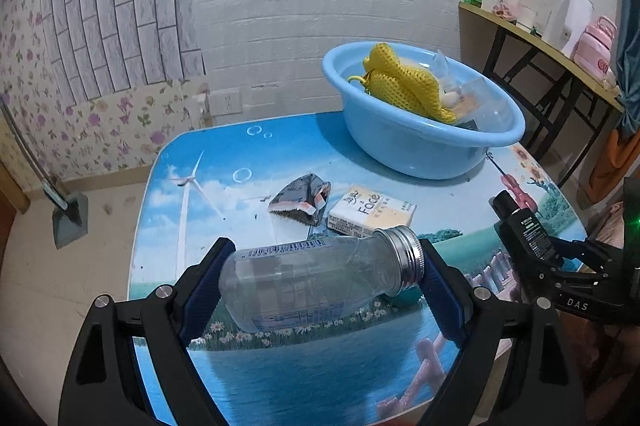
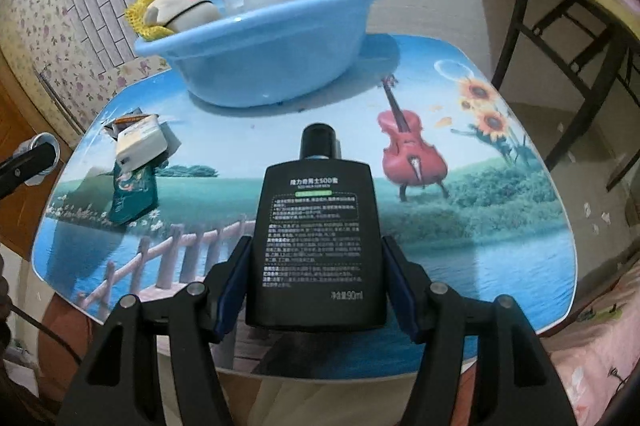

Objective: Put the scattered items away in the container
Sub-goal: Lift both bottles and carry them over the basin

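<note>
- Between left tool (image 1: 322, 280) pads: clear glass bottle (image 1: 316, 286), ribbed metal cap, gripped crosswise.
- Right tool (image 2: 316, 282) clamps flat black bottle (image 2: 318, 242), cap toward round blue basin (image 2: 256, 38).

Printed table (image 1: 256, 162) carries a landscape scene. Side desk (image 1: 532, 38) against the white wall holds a pink flask (image 1: 594, 46) and a white jug (image 1: 570, 14), possibly a kettle. Floral wallpaper (image 1: 120, 122) at left.

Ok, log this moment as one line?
left claw: shut on clear bottle | right claw: shut on black bottle | blue basin: partly filled | tissue pack, pouch: on table
</note>
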The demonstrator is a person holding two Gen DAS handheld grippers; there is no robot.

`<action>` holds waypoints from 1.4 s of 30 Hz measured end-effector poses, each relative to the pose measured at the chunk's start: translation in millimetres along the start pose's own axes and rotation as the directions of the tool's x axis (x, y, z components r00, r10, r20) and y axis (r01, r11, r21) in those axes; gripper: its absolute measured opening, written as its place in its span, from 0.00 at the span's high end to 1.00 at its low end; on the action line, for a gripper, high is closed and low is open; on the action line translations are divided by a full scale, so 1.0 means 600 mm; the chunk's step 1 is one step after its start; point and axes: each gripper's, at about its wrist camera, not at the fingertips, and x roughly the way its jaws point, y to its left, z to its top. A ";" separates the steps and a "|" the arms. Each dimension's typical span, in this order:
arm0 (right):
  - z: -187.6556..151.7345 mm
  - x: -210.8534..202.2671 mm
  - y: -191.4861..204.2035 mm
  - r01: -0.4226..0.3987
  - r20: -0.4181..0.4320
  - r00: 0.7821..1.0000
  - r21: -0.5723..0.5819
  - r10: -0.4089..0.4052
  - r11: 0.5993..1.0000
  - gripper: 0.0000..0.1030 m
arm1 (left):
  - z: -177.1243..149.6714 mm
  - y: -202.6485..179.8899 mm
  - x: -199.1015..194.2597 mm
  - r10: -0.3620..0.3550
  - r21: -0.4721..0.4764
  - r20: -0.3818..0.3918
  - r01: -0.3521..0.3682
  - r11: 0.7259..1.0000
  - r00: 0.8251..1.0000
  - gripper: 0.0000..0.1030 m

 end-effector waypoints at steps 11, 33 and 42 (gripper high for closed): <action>0.003 0.022 0.020 0.042 0.025 0.999 -0.099 -0.040 0.994 0.31 | 0.017 -0.011 -0.009 -0.016 -0.017 0.031 0.016 1.000 0.999 0.14; 0.032 -0.067 -0.001 -0.095 0.132 0.986 -0.039 0.099 0.995 0.41 | 0.055 -0.054 -0.030 -0.027 -0.006 0.089 0.028 1.000 0.996 0.14; 0.055 -0.107 -0.006 -0.113 0.197 0.973 -0.040 0.118 0.993 0.41 | 0.074 -0.069 -0.038 -0.041 -0.002 0.115 0.041 0.999 0.992 0.14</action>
